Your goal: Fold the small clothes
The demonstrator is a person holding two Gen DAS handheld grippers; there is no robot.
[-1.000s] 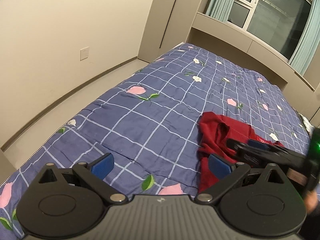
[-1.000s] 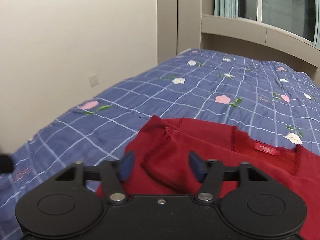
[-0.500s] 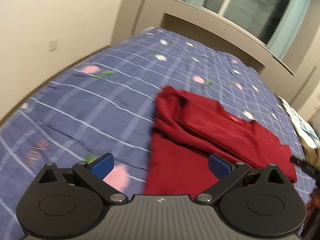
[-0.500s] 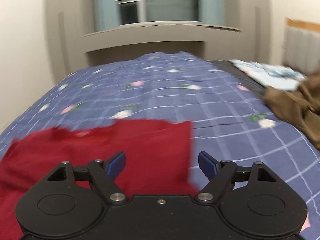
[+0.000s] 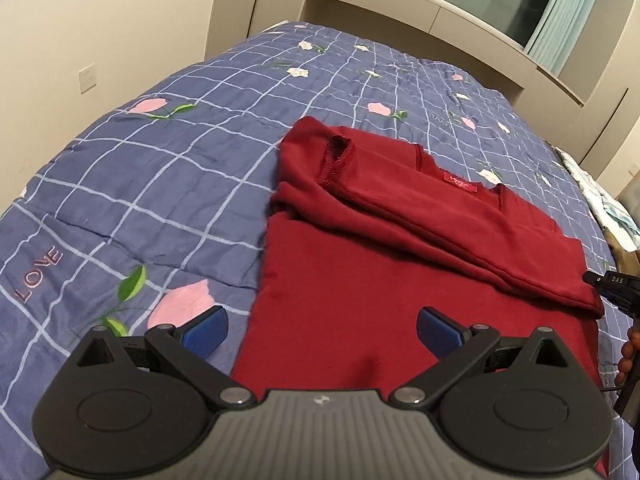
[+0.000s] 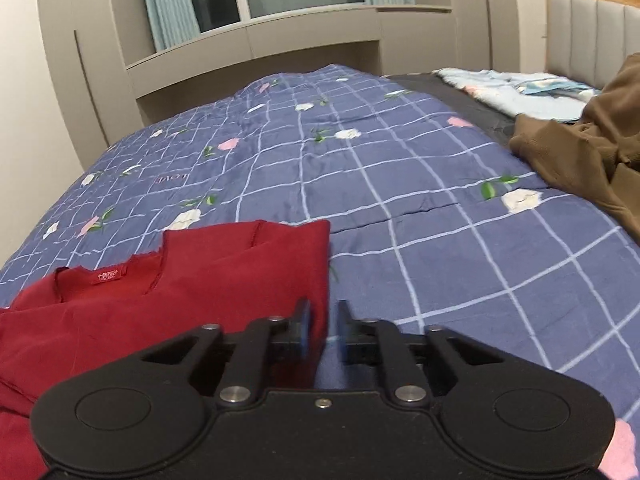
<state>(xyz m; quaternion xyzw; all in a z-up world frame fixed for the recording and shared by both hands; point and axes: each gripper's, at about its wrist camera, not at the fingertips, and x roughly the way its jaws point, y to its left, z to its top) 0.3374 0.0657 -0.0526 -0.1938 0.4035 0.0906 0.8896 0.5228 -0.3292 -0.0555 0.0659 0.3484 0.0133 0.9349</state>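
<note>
We hold two sets of tongs over a bed whose blue checked quilt [image 5: 168, 184] carries pink and white flowers. The red garment [image 5: 400, 264] lies flat on the quilt near us, partly folded, with one sleeve laid across its body and the neck label [image 5: 459, 182] facing up at its far side.

Our left tongs [image 5: 322, 330] stand wide open above the garment's near left part, the left pad over the quilt just beside the cloth edge and the right pad over the red fabric; nothing sits between the pads in a grip.

Our right tongs [image 6: 323, 330] have just been closing and now show only a narrow gap, set at the garment's right edge. The red edge lies between the pads, but we cannot tell whether they press on it.

Far right, a brown garment [image 6: 592, 160] and light blue cloth [image 6: 516, 94] lie heaped on the bed.
</note>
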